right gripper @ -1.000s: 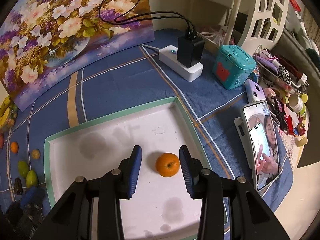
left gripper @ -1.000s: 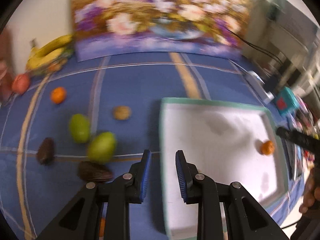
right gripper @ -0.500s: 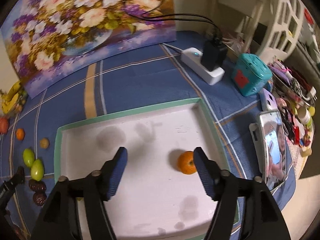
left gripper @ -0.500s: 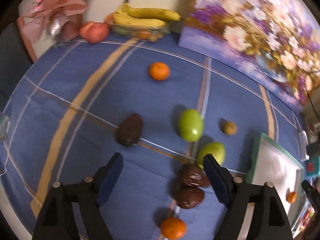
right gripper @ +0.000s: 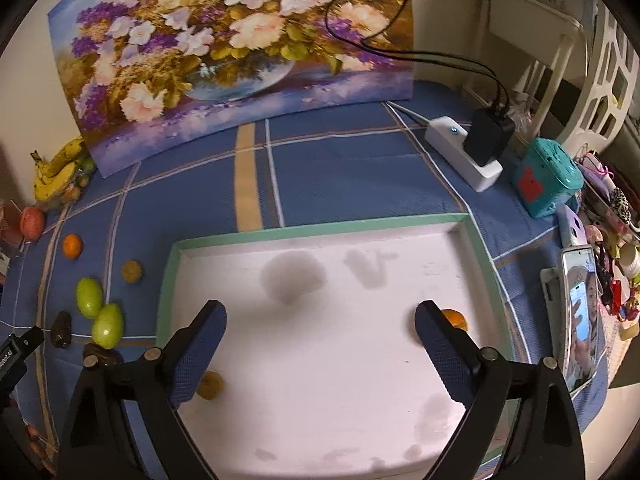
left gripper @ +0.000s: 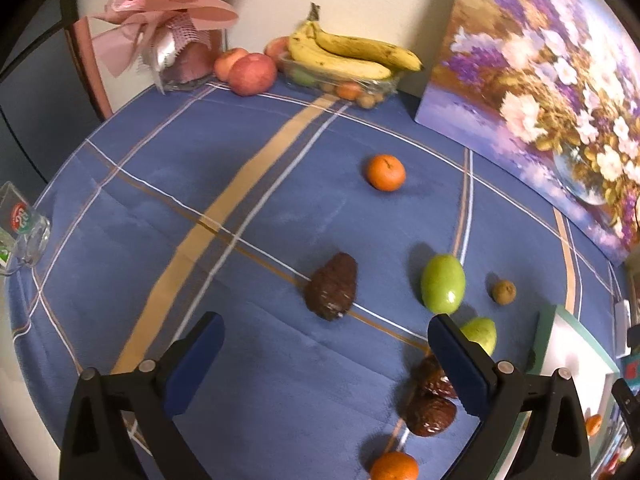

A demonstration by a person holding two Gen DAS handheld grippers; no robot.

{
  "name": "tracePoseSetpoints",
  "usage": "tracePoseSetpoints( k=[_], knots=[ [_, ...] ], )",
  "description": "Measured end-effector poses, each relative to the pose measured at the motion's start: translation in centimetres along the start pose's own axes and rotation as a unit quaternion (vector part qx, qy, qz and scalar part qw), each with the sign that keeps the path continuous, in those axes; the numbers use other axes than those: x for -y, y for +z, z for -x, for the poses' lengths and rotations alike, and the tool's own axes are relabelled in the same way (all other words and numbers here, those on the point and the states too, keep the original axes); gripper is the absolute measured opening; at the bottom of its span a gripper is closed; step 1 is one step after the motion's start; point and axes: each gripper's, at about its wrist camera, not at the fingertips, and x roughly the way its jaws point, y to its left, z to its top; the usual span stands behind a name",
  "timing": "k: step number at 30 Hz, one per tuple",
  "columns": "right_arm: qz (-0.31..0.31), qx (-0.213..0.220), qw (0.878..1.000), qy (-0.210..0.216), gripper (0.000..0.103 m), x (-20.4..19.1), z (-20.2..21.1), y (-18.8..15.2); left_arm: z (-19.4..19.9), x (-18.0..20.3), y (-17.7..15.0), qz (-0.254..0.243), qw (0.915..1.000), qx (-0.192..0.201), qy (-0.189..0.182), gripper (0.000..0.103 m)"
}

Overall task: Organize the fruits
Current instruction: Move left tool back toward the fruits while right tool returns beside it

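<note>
Fruits, loose on the blue plaid tabletop [left gripper: 168, 184], catalogued by us largest to smallest.

Tray [right gripper: 168, 280], white with a green rim: it sits at 3 o'clock of the loose fruits. One orange [right gripper: 454, 319] lies in it toward 4 o'clock, half hidden behind a pad of the right tongs [right gripper: 320, 344]. A small brownish fruit [right gripper: 210, 386] lies at 8 o'clock, by the other pad.

Dark brown avocado-like fruit [left gripper: 332, 286]: at the centre of the left view, apart from the rest. We judge it firm, rough-skinned and fairly heavy; best taken across its broad middle.

Two green fruits [left gripper: 442, 284] [left gripper: 482, 332]: at 3 o'clock of the avocado. We judge them smooth and likely to slip, so grip at the widest girth.

Oranges [left gripper: 385, 172] [left gripper: 394, 466]: one at 12 o'clock, one at 6, the latter cut off by the frame edge. Round and apt to roll.

Two dark wrinkled fruits [left gripper: 430, 414]: touching each other, partly behind a pad; kind unclear. Probably soft, so squeeze gently.

Small brown fruit [left gripper: 504, 291]: at 3 o'clock, light, easily pinched.

Left tongs [left gripper: 324, 364]: jaws opening, spread wide, nothing between them, poised over the cloth short of the avocado.

Right tongs: jaws opening over the tray, holding nothing.
</note>
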Motion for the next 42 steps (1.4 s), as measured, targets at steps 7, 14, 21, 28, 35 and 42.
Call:
tracePoseSetpoints(
  k=[7, 14, 21, 28, 35, 42],
  knots=[
    [0.018, 0.018, 0.999, 0.02, 0.095, -3.0, 0.3, -0.2, 0.4, -2.2, 0.9, 0.013, 0.9996, 0.023, 0.009, 0.103],
    [0.053, 0.026, 0.997, 0.045, 0.095, -7.3, 0.5, -0.6, 1.4, -3.9, 1.8, 0.018, 0.9973, 0.066, 0.027, 0.103],
    [0.093, 0.034, 0.992, 0.078, 0.095, -11.7, 1.0, -1.4, 1.4, -5.7, 2.3, 0.039, 0.9967, 0.067, 0.027, 0.103],
    [0.119, 0.008, 0.989, 0.09, 0.096, -15.1, 0.1, -2.6, 1.9, -7.4, 2.9, 0.046, 0.9955, 0.076, 0.032, 0.103],
    [0.118, -0.004, 0.989, 0.094, 0.096, -16.8, -0.5, -3.3, 2.2, -9.0, 3.6, 0.054, 0.9949, 0.083, 0.02, 0.103],
    [0.129, 0.001, 0.985, 0.114, 0.095, -17.8, -0.6, -3.6, 2.7, -10.0, 4.2, 0.048, 0.995, 0.088, 0.0, 0.103]
  ],
)
